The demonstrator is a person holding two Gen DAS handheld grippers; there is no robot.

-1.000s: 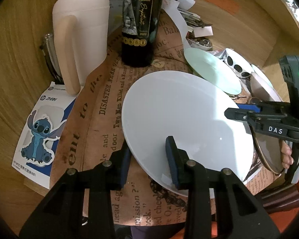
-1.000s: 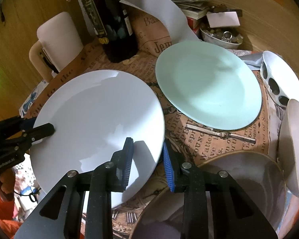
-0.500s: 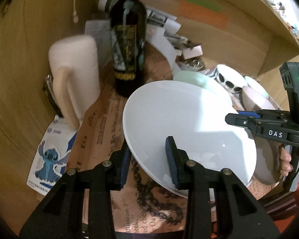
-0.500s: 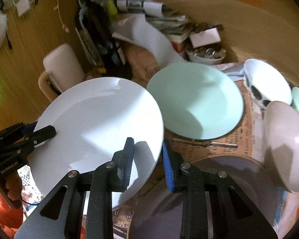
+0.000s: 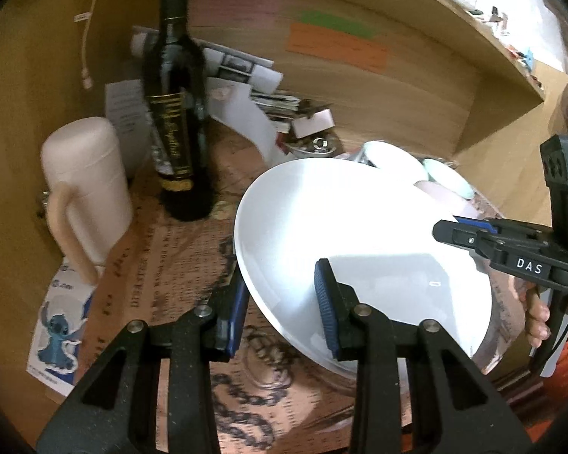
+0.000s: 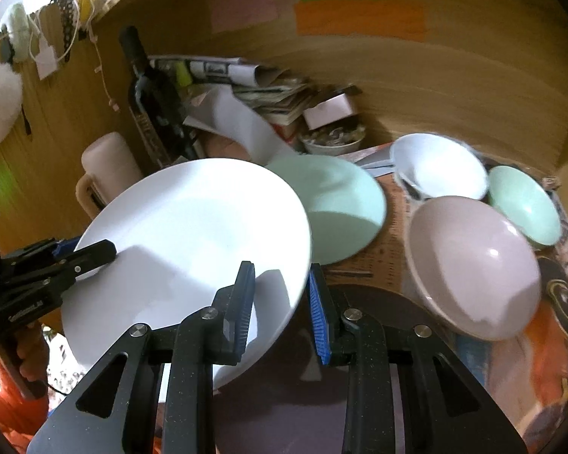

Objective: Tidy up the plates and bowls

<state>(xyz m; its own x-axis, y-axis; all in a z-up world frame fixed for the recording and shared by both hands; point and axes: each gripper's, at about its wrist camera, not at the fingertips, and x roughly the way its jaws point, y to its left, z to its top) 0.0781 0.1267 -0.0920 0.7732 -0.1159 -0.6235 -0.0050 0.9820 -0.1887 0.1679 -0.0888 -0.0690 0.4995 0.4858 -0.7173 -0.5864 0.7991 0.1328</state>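
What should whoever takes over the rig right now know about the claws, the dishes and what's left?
Left claw: shut on the white plate, gripping its near rim.
Right claw: shut on the same plate's opposite rim; plate is lifted and tilted above the table.
Mint plate lies flat beyond it. Pink bowl, white bowl and mint bowl sit to the right, unstacked. A grey plate lies under the right claw.
Done: white plate picked up.
Left: set it down on a stack, then group the bowls.

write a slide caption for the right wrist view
Both tools, right and left, grip the white plate lifted above the green plate.
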